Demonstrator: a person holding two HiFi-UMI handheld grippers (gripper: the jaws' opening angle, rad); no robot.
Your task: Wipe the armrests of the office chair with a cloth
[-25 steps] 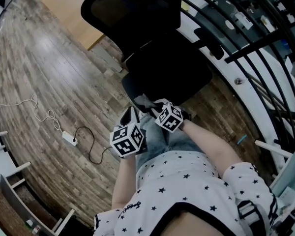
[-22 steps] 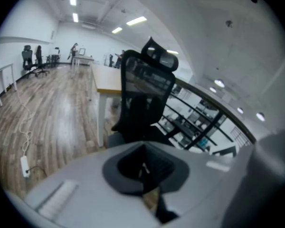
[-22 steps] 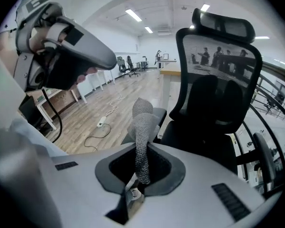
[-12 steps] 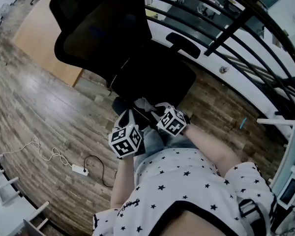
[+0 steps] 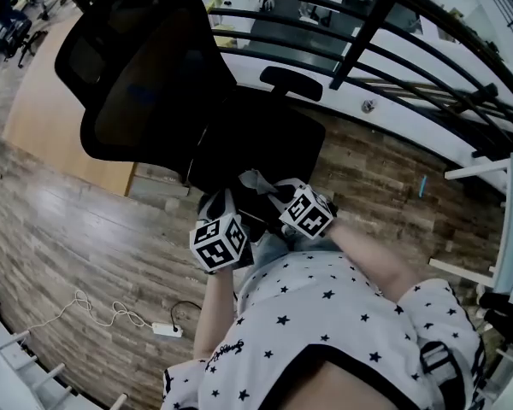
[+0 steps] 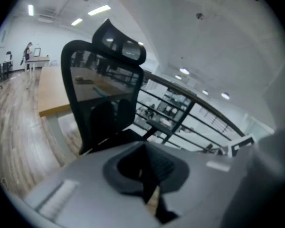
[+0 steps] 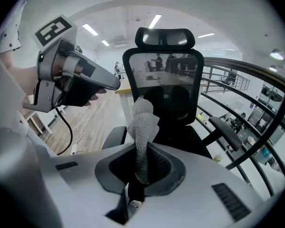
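Observation:
A black office chair (image 5: 239,135) with a mesh back (image 7: 164,80) stands right in front of me. One armrest (image 5: 291,82) shows on its far side, the other armrest (image 5: 212,202) lies just under my left gripper. My right gripper (image 5: 263,188) is shut on a white-grey cloth (image 7: 142,125), which sticks up from the jaws in front of the seat. My left gripper (image 6: 149,167) hangs beside it with its jaws together and nothing in them. The right gripper view also shows the left gripper (image 7: 71,77), held in a hand.
A black railing (image 5: 359,41) curves behind the chair above a white ledge. A light wooden desk (image 5: 60,135) stands to the left. A white power strip (image 5: 167,330) with its cable lies on the wood floor at lower left. White frames (image 5: 483,173) stand at the right.
My view has swung round: the chair now sits further left and higher in the head view, and the power strip has slid down. Both grippers keep their pose, cloth still held.

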